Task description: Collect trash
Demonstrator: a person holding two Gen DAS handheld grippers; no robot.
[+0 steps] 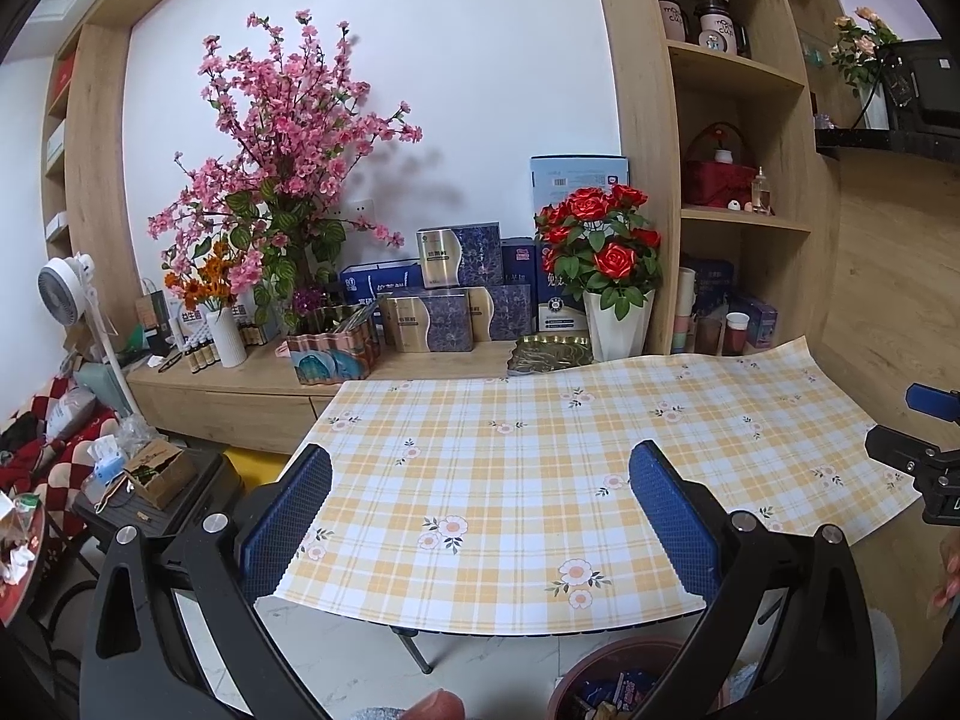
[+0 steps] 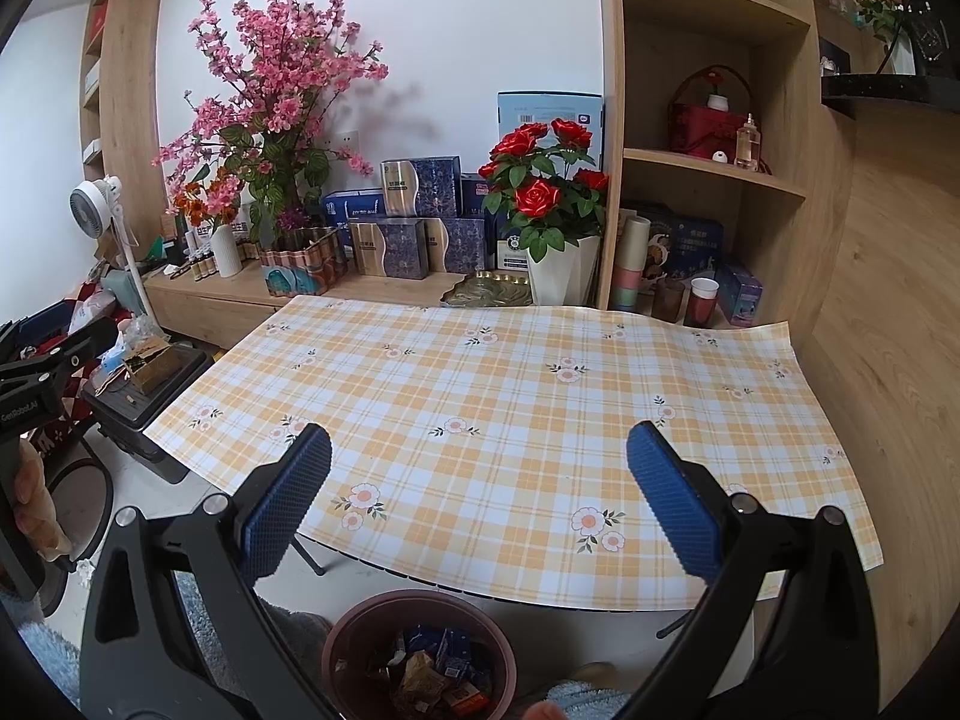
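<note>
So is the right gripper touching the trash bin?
Apart. The right wrist view shows the right gripper open, above the checked tablecloth, while the trash bin sits on the floor below.

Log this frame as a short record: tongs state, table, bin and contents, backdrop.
left tongs: open, empty, held above the near table edge
right tongs: open, empty, held above the near table edge
table: covered by a yellow plaid floral cloth; no loose trash seen on it
bin: brown, round, on the floor below the near table edge
bin contents: wrappers and crumpled packaging
backdrop: red roses in a white vase, pink blossoms, stacked boxes on a wooden counter
task status: looks finished
</note>
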